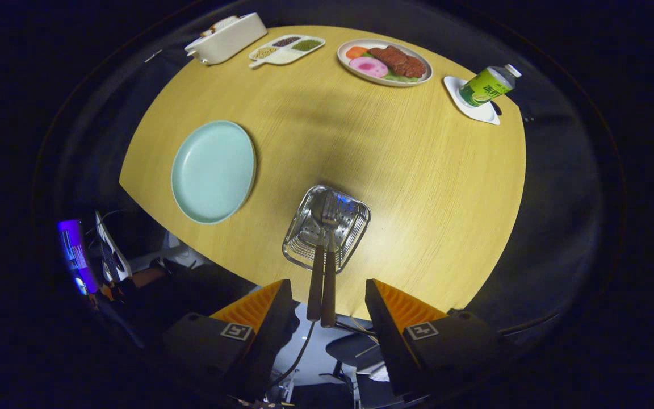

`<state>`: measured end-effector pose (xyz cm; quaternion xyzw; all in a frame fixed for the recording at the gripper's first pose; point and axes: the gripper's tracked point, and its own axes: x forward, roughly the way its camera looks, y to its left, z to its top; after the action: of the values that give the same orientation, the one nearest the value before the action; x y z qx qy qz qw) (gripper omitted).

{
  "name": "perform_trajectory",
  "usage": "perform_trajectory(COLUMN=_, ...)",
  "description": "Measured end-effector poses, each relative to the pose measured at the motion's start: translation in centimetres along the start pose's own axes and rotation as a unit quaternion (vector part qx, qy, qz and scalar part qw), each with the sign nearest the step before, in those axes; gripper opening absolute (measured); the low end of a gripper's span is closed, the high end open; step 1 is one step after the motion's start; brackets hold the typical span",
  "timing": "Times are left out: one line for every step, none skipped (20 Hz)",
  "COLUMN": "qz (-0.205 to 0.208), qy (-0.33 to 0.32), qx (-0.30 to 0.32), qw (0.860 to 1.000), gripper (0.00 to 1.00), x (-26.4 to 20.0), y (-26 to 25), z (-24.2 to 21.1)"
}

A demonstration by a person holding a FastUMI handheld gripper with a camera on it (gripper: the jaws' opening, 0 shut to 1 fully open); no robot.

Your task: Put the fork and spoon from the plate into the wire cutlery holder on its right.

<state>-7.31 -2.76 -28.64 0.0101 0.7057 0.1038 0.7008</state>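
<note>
Fork (330, 255) and spoon (317, 255) both stand in holder (304, 241), plate (213, 170) bare, my gripper (327, 309) spread, holding nothing; task looks done, just back off.

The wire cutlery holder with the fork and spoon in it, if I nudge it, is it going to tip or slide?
The wire cutlery holder looks like thin open mesh, so probably light and apt to slide on the smooth wooden table. The fork and spoon stick well above its rim, handles reaching between the open gripper fingers, so a push there would likely tip it. Pushing low seems safer.
</note>
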Motion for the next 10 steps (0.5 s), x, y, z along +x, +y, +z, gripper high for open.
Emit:
perform_trajectory(qz=0.005, qy=-0.034, qx=0.013, qw=0.999, gripper=0.87, x=-0.3, y=0.4, z=0.2)
perform_trajectory(qz=0.016, qy=-0.064, qx=0.023, qw=0.998, gripper=0.91, x=-0.7, y=1.2, z=0.2)
perform_trajectory(qz=0.018, qy=-0.096, qx=0.028, qw=0.995, gripper=0.97, x=-1.3, y=1.5, z=0.5)
perform_trajectory(qz=0.012, qy=-0.130, qx=0.029, qw=0.991, gripper=0.99, x=-1.9, y=1.6, z=0.7)
perform_trajectory(qz=-0.002, qy=-0.166, qx=0.032, qw=0.986, gripper=1.00, x=-2.6, y=1.6, z=1.1)
perform_trajectory(qz=-0.011, qy=-0.197, qx=0.035, qw=0.980, gripper=1.00, x=-3.3, y=1.7, z=1.4)
perform_trajectory(qz=-0.023, qy=-0.232, qx=0.041, qw=0.972, gripper=1.00, x=-4.0, y=1.8, z=1.9)
perform_trajectory(qz=-0.030, qy=-0.267, qx=0.049, qw=0.962, gripper=1.00, x=-5.1, y=1.9, z=2.4)
perform_trajectory(qz=-0.038, qy=-0.301, qx=0.057, qw=0.951, gripper=1.00, x=-6.1, y=2.0, z=2.9)
perform_trajectory(qz=-0.045, qy=-0.335, qx=0.063, qw=0.939, gripper=1.00, x=-7.1, y=2.1, z=3.5)
